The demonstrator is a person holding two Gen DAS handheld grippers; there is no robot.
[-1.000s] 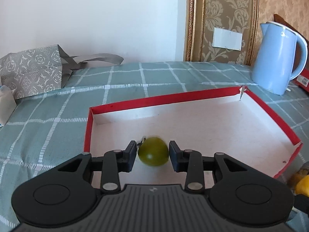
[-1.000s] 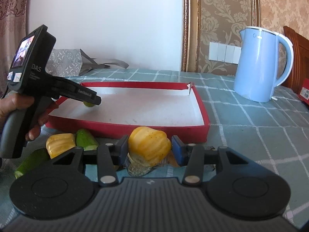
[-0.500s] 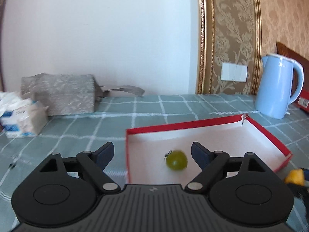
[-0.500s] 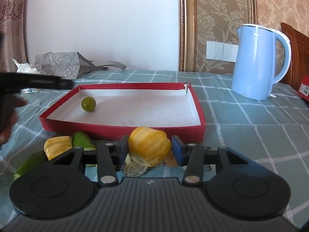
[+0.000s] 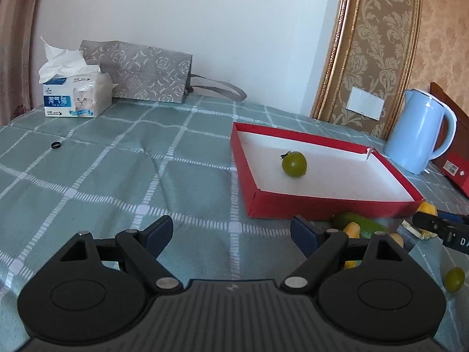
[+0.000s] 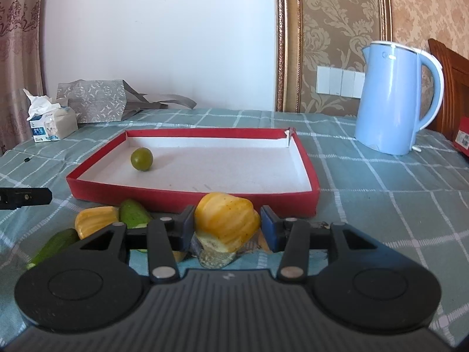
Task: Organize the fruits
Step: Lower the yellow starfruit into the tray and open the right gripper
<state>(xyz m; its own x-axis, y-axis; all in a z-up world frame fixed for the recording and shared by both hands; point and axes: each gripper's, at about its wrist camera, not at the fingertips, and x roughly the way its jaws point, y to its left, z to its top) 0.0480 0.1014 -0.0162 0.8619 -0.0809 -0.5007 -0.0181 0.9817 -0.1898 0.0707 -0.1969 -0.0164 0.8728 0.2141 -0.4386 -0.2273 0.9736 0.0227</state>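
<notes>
Yellow fruit [image 6: 227,220] clamped in R gripper [image 6: 227,224], tray [image 6: 193,198] dead ahead just past it; L gripper [image 5: 231,231] wide open, empty, further off.

On your desk [image 6: 381,205] the tray [image 6: 187,198] sits in the middle, with one small round fruit [image 6: 142,159] inside near its left wall. The kettle [image 6: 392,99] stands behind the tray to the right; the tissue box [image 6: 49,124] and paper bag [image 6: 93,99] sit far left at the back. Cucumber pieces [image 6: 133,213] lie just before the tray's front wall.
</notes>
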